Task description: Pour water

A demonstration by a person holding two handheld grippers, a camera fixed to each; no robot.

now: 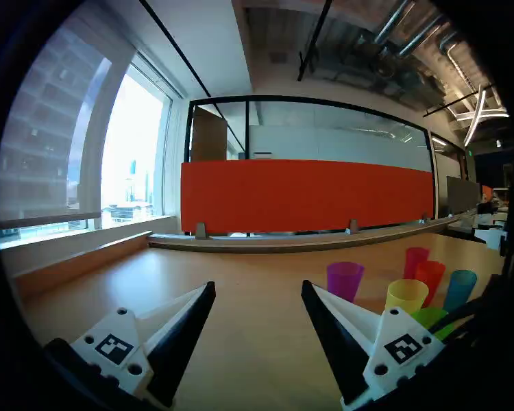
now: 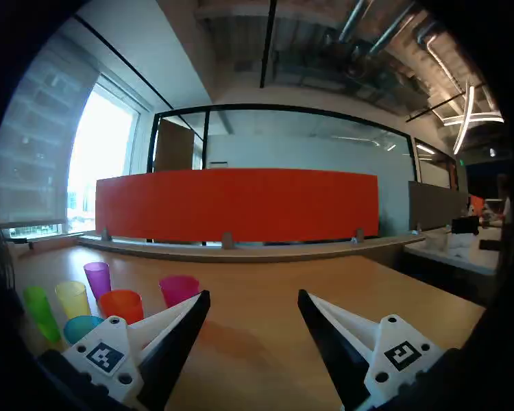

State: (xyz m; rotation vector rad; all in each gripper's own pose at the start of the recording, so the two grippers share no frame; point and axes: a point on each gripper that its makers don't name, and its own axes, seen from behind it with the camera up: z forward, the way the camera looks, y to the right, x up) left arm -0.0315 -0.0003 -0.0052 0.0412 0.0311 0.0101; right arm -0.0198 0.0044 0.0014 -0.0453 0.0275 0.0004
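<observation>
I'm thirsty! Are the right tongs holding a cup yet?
No, the right tongs are open and empty; the pink cup stands off to one side on the table.

The gripper [image 2: 253, 294] sits at the bottom of the frame, jaws spread wide with nothing between them, above a wooden table [image 2: 271, 274]. At lower left stand six cups close together: green [image 2: 39, 312], yellow [image 2: 72, 298], purple [image 2: 97, 277], orange [image 2: 121, 305], pink [image 2: 178, 288] and teal [image 2: 82, 327]. An orange partition [image 2: 236, 205] spans the middle, with a bright window [image 2: 99, 157] at the left.
</observation>
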